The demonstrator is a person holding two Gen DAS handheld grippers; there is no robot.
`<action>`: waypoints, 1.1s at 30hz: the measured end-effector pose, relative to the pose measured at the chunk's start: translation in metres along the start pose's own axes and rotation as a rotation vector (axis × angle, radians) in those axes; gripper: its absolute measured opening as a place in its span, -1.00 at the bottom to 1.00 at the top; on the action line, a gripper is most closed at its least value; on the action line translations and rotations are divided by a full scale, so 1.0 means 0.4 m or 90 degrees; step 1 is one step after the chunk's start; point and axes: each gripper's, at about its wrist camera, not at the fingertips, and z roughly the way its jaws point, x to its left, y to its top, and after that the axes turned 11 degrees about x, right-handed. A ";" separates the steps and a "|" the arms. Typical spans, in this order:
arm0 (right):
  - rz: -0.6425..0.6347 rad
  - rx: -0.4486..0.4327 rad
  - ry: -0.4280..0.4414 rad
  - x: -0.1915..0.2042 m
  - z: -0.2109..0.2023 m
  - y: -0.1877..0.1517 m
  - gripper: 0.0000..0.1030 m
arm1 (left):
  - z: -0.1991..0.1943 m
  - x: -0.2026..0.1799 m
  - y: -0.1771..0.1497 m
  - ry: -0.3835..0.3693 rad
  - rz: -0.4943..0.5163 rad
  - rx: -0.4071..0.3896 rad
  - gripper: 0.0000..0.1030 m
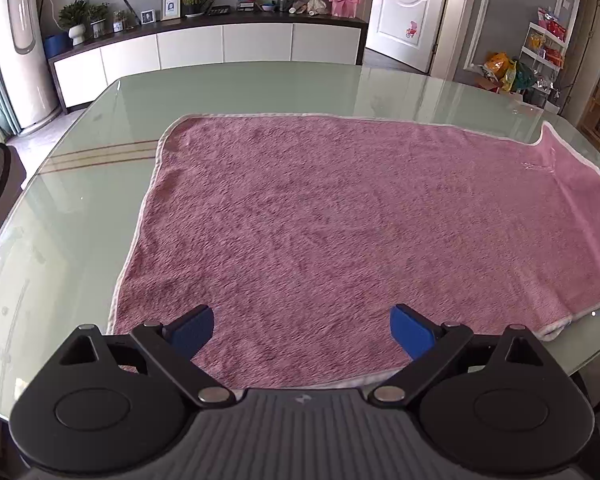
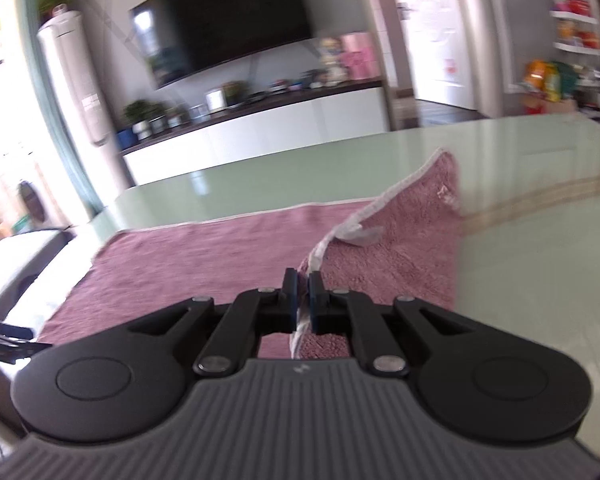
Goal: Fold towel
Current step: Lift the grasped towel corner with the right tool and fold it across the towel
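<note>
right hand-held gripper [image 2: 303, 300]: clenched on white-hemmed edge of pink towel [image 2: 204, 256], edge lifted toward 1 o'clock | left hand-held gripper [image 1: 302, 326]: released wide, empty, above towel's near edge at 6 o'clock | towel: otherwise spread flat on green glass bench [image 1: 80, 208], far-right corner raised at 3 o'clock
</note>
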 end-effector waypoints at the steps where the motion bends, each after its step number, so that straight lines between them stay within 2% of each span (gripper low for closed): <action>1: -0.007 0.004 0.012 0.019 0.010 0.007 -0.89 | -0.001 0.007 -0.003 0.000 0.000 0.001 0.87; 8: -0.076 0.041 0.109 0.195 0.090 0.033 -0.89 | -0.004 0.062 -0.026 0.002 0.004 0.008 0.87; 15: -0.141 0.082 0.187 0.361 0.161 0.026 -0.89 | -0.003 0.103 -0.043 -0.026 0.019 0.006 0.87; 19: -0.177 0.102 0.219 0.443 0.189 0.024 -0.89 | 0.006 0.117 -0.043 -0.054 0.027 0.002 0.87; 25: -0.214 0.133 0.266 0.540 0.244 0.034 -0.89 | 0.030 0.145 -0.049 -0.070 0.033 0.011 0.82; 33: -0.262 0.192 0.325 0.667 0.320 0.027 -0.89 | 0.033 0.185 -0.058 -0.095 0.033 -0.005 0.80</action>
